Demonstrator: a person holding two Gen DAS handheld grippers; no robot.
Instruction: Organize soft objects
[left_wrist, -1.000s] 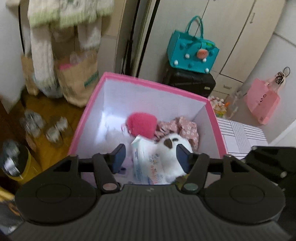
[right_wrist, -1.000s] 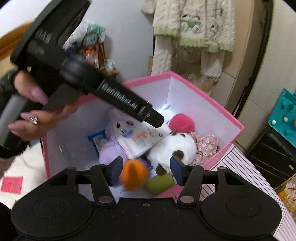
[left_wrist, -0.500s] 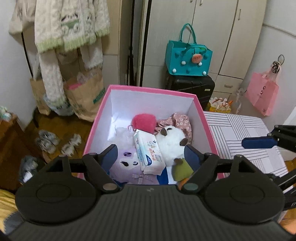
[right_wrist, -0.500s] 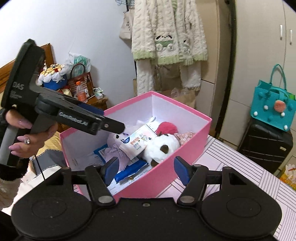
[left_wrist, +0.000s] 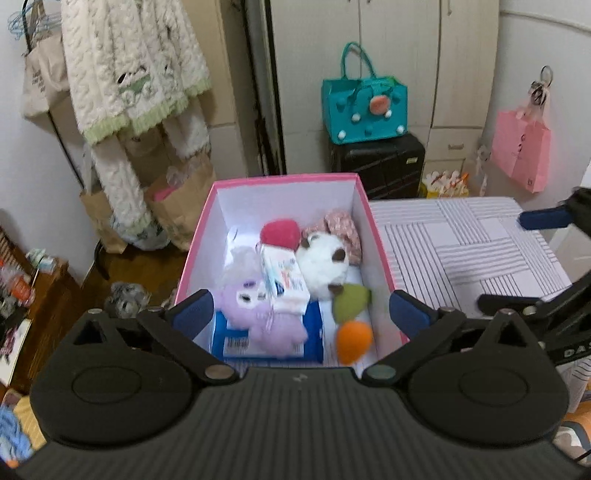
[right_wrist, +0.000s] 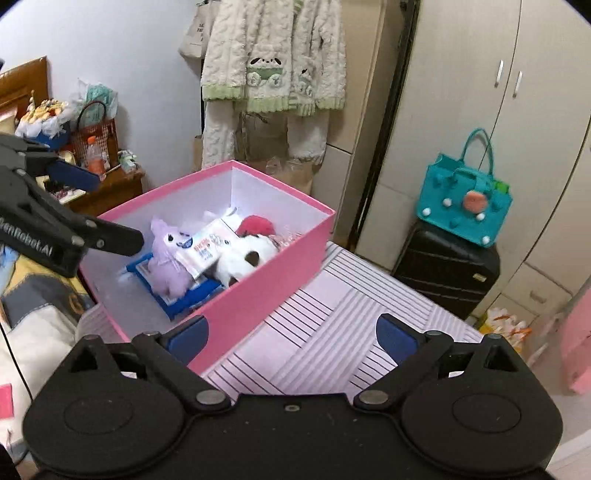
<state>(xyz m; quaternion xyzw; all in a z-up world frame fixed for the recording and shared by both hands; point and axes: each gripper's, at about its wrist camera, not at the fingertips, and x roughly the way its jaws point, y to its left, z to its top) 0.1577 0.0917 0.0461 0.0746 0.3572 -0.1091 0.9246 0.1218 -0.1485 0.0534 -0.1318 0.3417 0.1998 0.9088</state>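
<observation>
The pink box (left_wrist: 380, 236) stands on the left edge of a striped tabletop (left_wrist: 465, 251), open at the top. Inside it, from left to right in the left wrist view: a purple plush (left_wrist: 258, 314) lying on a blue package (left_wrist: 314, 339) toward the near left corner, a white wipes pack (left_wrist: 284, 280) leaning over it, a red pompom (left_wrist: 280, 232) at the far wall, a white plush (left_wrist: 325, 262) with brown patches, a floral cloth (left_wrist: 343, 229) at the far right corner, and a green piece (left_wrist: 351, 299) and an orange ball (left_wrist: 352, 341) along the near right wall.

The left gripper (left_wrist: 301, 310) hangs above the box's near edge, its jaws having just been opening; they stand spread wide with nothing pinched, the toys lying below and beyond the fingertips.

The right gripper (right_wrist: 291, 334) is over the tabletop at the box's near right corner, jaws likewise just opened and spread wide, empty; the box and its toys lie up and to its left.
</observation>
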